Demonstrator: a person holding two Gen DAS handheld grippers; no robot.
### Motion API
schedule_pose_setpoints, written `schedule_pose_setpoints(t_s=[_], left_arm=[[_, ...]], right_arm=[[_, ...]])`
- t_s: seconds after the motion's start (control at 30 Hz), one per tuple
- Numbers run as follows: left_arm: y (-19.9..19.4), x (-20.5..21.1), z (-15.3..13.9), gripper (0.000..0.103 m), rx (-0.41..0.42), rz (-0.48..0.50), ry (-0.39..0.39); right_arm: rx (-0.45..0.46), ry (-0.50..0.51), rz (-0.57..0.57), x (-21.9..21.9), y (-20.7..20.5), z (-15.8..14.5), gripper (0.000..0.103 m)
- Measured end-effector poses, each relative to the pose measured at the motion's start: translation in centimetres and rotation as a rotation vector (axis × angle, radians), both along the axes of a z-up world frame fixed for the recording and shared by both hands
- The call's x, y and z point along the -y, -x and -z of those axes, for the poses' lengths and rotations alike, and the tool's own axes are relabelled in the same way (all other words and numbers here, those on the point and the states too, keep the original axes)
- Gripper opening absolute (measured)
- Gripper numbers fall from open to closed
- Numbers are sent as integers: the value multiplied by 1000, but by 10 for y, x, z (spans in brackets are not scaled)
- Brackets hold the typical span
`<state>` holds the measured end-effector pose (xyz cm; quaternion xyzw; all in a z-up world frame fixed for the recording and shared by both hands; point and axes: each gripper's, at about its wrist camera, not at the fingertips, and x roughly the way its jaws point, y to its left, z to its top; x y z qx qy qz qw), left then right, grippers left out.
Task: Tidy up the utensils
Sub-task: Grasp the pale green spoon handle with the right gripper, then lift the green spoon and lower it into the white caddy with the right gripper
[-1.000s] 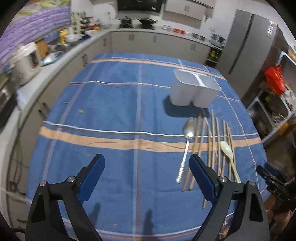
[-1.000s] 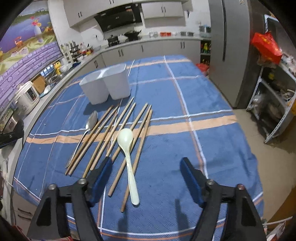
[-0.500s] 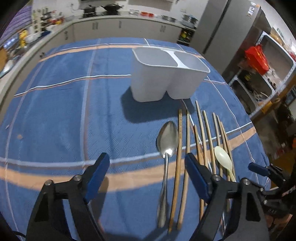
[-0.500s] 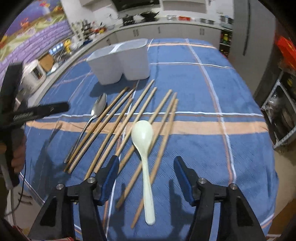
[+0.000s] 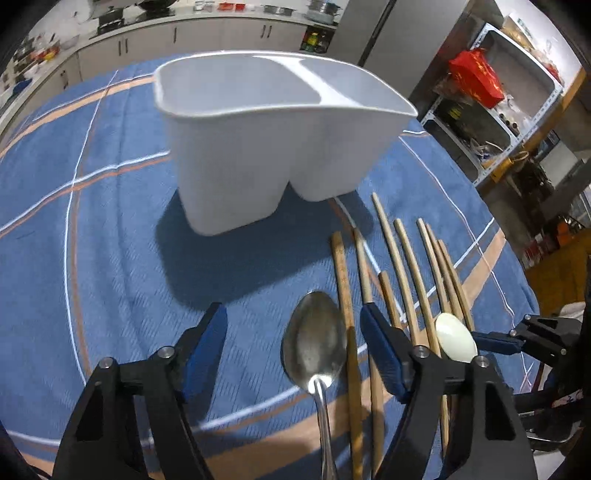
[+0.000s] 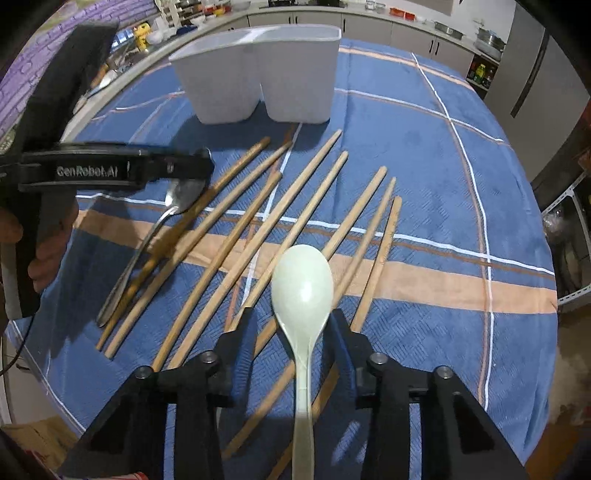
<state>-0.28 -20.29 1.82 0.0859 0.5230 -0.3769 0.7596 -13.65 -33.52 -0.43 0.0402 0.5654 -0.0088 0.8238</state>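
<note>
I see a blue plaid tablecloth (image 6: pixel 424 155), a grey refrigerator (image 5: pixel 373 33), a red bag (image 5: pixel 476 75) on metal shelving (image 5: pixel 517 122).

On the table (image 6: pixel 461 206), a two-compartment holder (image 6: pixel 258 74) stands at twelve o'clock, behind a fan of chopsticks (image 6: pixel 303 206) lying side by side. A metal spoon (image 5: pixel 316 350) lies at the nine o'clock edge of the row, between the closing jaws of the left tool (image 5: pixel 293 339). A plastic spoon (image 6: pixel 303 291) rests across the chopsticks toward three o'clock, between the closing jaws of the right tool (image 6: pixel 291 332).
</note>
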Motion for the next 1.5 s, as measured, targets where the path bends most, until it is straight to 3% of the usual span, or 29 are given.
schedule_pose_setpoints(t_s=[0.07, 0.13, 0.17, 0.23, 0.27, 0.33, 0.67, 0.9, 1.03, 1.13, 1.37, 1.5], left_arm=[[-1, 5, 0, 62, -5, 17, 6], [-1, 7, 0, 43, -8, 28, 4], [-1, 8, 1, 28, -25, 39, 3], [1, 11, 2, 17, -24, 37, 8], [2, 11, 2, 2, -24, 35, 13], [3, 9, 1, 3, -49, 26, 28], [19, -21, -23, 1, -16, -13, 65], [41, -57, -55, 1, 50, -70, 102], [55, -72, -76, 1, 101, -99, 124], [66, -79, -90, 1, 133, -114, 136], [83, -79, -104, 1, 179, -123, 133], [89, -82, -120, 1, 210, -136, 138]], right_arm=[[-2, 12, 6, -1, -4, 0, 39], [-8, 20, 13, -1, -7, 0, 34], [-10, 20, 16, -1, -8, -1, 34], [-8, 18, 25, -2, -9, -1, 34], [-3, 14, 30, -2, -8, -2, 33], [10, -2, 42, 0, -6, -6, 33], [120, -103, 122, 13, 13, -32, 32], [201, -173, 170, 19, 36, -43, 30], [239, -212, 186, 20, 48, -47, 24], [254, -234, 187, 21, 53, -49, 5], [272, -252, 199, 21, 61, -48, 5], [319, -246, 199, 24, 67, -64, 5]])
